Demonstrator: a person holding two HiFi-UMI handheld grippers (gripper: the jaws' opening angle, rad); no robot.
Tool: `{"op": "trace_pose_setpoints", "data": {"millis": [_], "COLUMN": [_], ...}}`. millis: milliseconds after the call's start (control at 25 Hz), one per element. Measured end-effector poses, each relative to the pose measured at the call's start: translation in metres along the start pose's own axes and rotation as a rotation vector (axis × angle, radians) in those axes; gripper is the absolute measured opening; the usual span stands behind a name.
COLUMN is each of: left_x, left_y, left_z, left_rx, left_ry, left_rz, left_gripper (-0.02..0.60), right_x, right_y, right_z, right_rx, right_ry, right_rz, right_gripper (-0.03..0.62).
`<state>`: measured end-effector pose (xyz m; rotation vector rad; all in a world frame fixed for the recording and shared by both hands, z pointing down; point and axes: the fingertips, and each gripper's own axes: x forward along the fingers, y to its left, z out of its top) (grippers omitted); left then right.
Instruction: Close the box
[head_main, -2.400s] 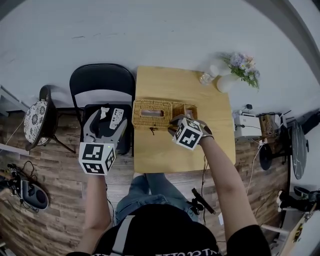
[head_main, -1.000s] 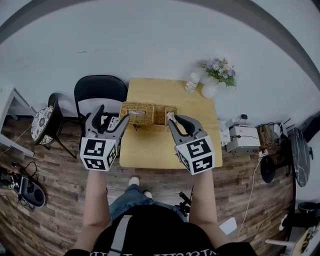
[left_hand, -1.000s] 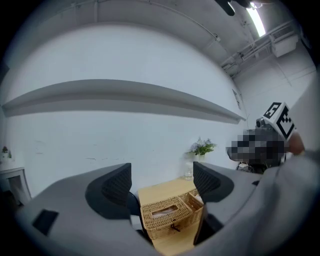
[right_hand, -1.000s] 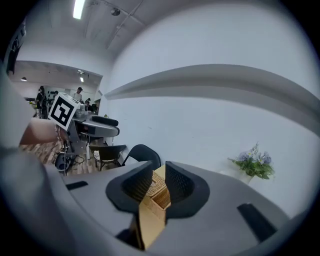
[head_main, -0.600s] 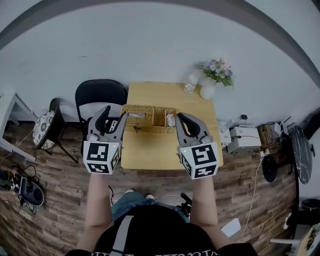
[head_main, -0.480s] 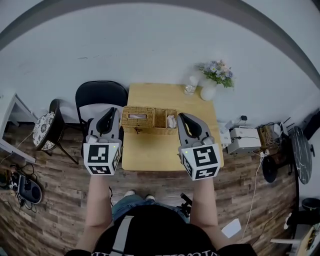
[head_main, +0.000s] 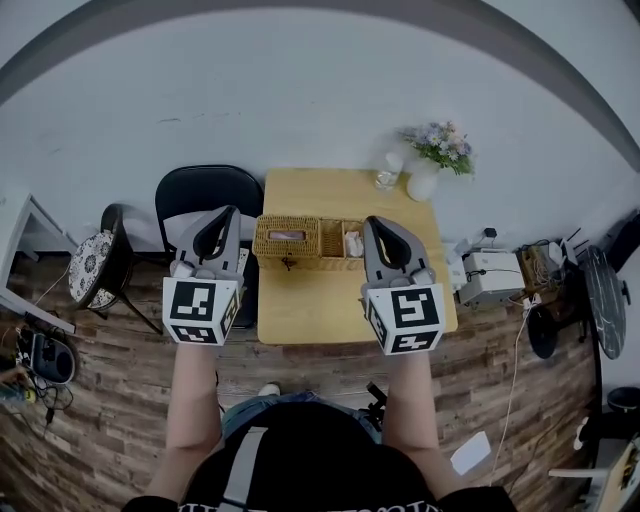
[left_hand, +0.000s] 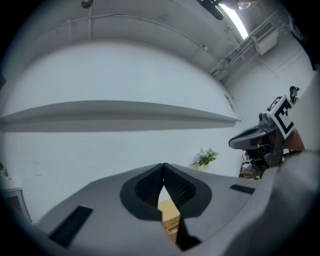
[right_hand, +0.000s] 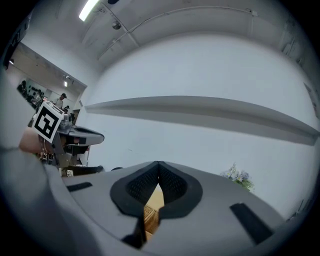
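wooden table (head_main: 330, 300), white wall (head_main: 300, 100); left hand-held gripper (head_main: 232, 211), right hand-held gripper (head_main: 373, 220) both closed.

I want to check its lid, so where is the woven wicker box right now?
In the head view, the woven wicker box sits on the light wooden table, left of centre, next to the black chair.

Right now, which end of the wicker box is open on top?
The wicker box's right end, nearer the right gripper: its inside shows, with something white in it. The left end has a woven top with a slot.
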<state>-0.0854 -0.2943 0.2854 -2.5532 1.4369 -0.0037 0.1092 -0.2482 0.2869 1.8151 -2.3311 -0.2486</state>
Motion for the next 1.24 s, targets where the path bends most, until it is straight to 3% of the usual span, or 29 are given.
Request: {"op": "trace_pose_setpoints", "data": {"millis": [720, 1240], "left_x": [0.001, 0.001], "left_y": [0.008, 0.014], "left_z": [0.011, 0.013], "left_rx": [-0.019, -0.032], "left_ry": [-0.065, -0.077], "left_rz": [-0.043, -0.042], "left_gripper": [0.012, 0.012], "right_x": [-0.012, -0.014], "right_y": [-0.004, -0.001], "right_z": [0.014, 0.019], "right_rx": [-0.030, -0.034], "right_ry": [-0.009, -0.025], "right_rz": [-0.132, -0.141], "right_gripper": [0.014, 0.014]}}
